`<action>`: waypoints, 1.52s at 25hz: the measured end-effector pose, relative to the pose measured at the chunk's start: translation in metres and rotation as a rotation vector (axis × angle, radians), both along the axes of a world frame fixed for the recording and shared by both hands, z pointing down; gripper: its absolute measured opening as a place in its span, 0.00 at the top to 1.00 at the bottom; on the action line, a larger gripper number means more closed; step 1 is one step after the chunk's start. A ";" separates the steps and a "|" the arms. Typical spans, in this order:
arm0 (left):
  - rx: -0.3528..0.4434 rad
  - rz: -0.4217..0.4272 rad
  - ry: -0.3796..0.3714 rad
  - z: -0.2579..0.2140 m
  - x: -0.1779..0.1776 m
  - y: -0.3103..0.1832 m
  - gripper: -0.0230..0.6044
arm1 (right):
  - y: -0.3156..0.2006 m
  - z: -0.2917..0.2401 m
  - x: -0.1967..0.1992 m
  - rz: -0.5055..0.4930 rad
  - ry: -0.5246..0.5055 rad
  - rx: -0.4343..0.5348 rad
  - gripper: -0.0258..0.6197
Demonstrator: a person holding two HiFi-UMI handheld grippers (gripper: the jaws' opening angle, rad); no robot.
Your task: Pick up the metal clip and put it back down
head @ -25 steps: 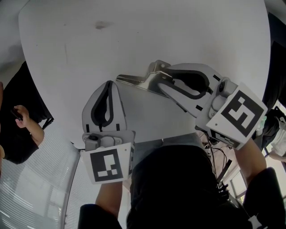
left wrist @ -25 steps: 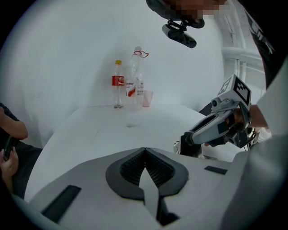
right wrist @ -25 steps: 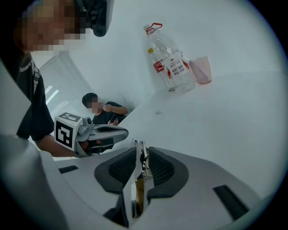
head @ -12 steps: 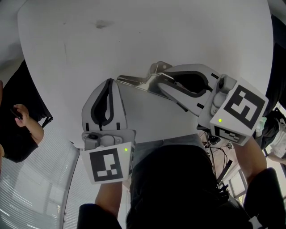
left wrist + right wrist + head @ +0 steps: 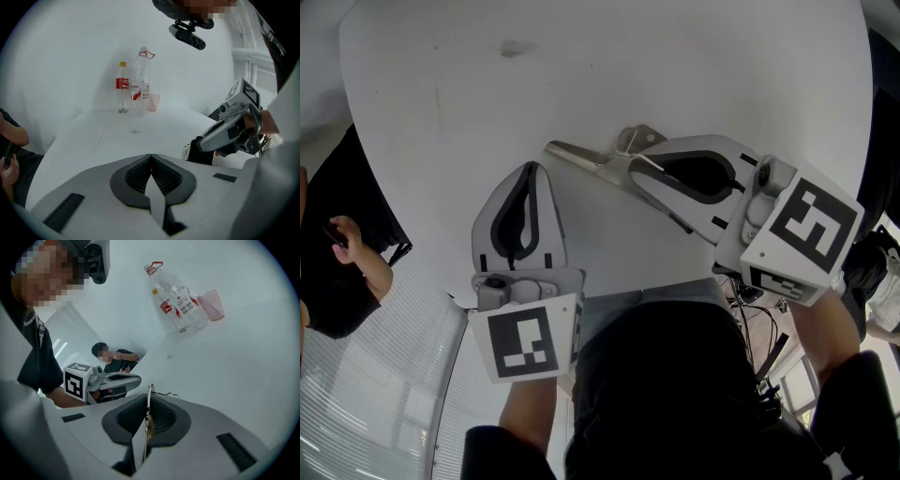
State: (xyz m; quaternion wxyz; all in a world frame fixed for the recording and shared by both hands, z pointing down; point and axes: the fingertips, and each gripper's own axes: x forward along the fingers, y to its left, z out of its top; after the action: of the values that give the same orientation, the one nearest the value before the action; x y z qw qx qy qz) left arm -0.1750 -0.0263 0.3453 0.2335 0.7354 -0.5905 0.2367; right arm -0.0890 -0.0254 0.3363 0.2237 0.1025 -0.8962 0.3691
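Metal clip [image 5: 592, 157]: flat and silvery, pinched in my right claw [image 5: 636, 161]. Its long end sticks out to my left over the white desk [image 5: 694, 66]; I cannot tell whether it touches the surface. Right claw: the jaws have just been closing and now both pads press on the clip, which stands on edge between them in the right gripper view. Left claw [image 5: 529, 171]: jaws drawn together with nothing between them, held near the clip but apart from it. Far side of the desk: a cola bottle [image 5: 122, 87] with a red label and yellow cap, a clear plastic bottle [image 5: 142, 77] and a pink cup [image 5: 154, 101], standing close together. At the desk's left edge: a seated person [image 5: 337, 272] in black.
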 end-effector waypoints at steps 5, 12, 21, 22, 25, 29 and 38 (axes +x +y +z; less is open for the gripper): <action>0.004 0.010 -0.006 0.000 -0.001 -0.003 0.93 | -0.003 -0.001 -0.001 0.010 -0.003 0.003 0.91; -0.005 0.017 -0.018 0.001 0.000 -0.003 0.93 | -0.003 -0.002 -0.001 0.023 -0.018 0.001 0.91; -0.001 0.016 -0.025 -0.004 -0.002 -0.002 0.93 | -0.005 -0.007 -0.002 0.024 -0.045 0.036 0.91; 0.001 0.016 -0.025 -0.004 -0.002 -0.002 0.93 | -0.005 -0.007 -0.002 0.026 -0.045 0.037 0.91; 0.003 0.016 -0.027 -0.004 -0.003 -0.001 0.93 | -0.006 -0.007 -0.002 0.033 -0.049 0.036 0.91; 0.007 0.011 -0.028 -0.003 -0.005 0.001 0.93 | -0.006 -0.007 -0.002 0.037 -0.049 0.036 0.91; 0.018 0.004 -0.023 -0.002 -0.004 0.003 0.93 | -0.005 -0.005 0.000 0.041 -0.046 0.042 0.91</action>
State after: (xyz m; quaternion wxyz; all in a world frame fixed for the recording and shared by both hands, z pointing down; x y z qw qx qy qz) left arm -0.1792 -0.0231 0.3437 0.2196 0.7358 -0.5937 0.2406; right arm -0.0894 -0.0307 0.3317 0.1933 0.1170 -0.9063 0.3571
